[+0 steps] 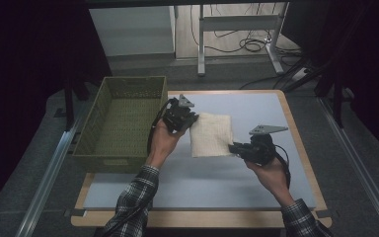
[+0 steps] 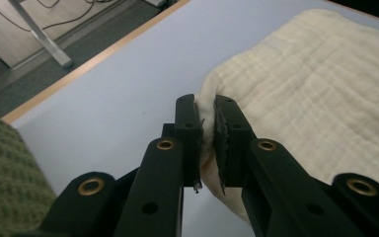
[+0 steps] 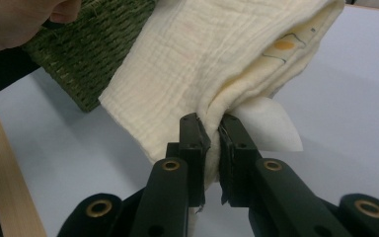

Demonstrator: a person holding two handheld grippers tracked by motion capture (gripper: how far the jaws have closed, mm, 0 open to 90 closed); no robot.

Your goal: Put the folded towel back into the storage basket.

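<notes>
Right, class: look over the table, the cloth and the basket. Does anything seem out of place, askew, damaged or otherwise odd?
Nothing is spilled or damaged. The one oddity: the folded cream muslin cloth sits slightly askew on the table, held at opposite edges by the left hand-held gripper and the right hand-held gripper, with a white label poking out. The green woven basket stands square.

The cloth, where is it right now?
High view: the cloth is mid-table, right of the basket, pinched between the left claw and right claw.

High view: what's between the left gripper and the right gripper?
The folded cream cloth spans the gap in the high view; left gripper and right gripper each pinch an edge of it.
</notes>
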